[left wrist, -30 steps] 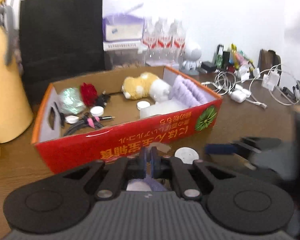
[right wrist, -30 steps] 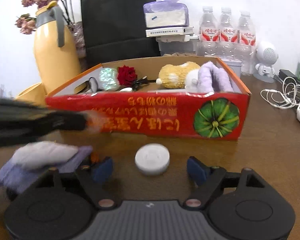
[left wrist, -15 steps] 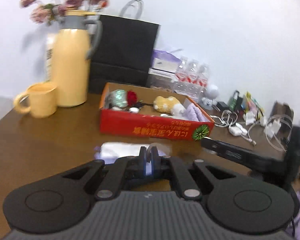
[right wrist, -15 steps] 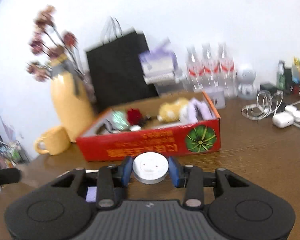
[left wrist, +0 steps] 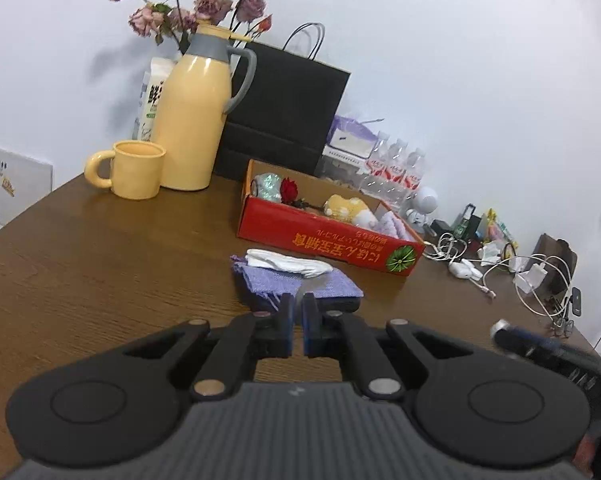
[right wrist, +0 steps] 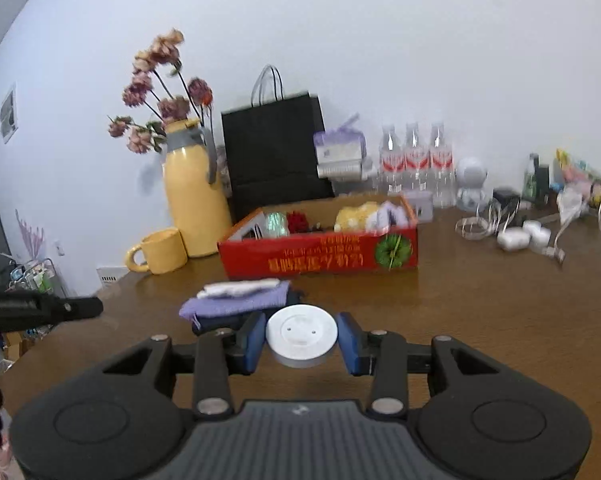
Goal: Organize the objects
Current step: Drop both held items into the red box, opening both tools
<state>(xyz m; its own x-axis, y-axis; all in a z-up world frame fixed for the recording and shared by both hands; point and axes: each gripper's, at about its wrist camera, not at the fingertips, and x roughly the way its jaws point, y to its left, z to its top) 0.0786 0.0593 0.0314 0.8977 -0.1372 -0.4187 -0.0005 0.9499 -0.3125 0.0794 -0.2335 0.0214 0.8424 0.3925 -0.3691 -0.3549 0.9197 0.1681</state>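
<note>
White puck (right wrist: pixel 302 335) between right claw (right wrist: pixel 303 343) pads, unlabelled.

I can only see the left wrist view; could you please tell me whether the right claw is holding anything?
Observer: Yes, the right claw is shut on a round white plastic disc, gripped at its rim by the blue pads.
Operator: Thank you. Is the disc tilted?
Observer: No, it sits level, flat face up, on the near side of the red cardboard box.

yellow jug (left wrist: pixel 192 120), mug (left wrist: pixel 136 169), black bag (left wrist: pixel 284 116), bottles (right wrist: pixel 416 164) behind.
</note>
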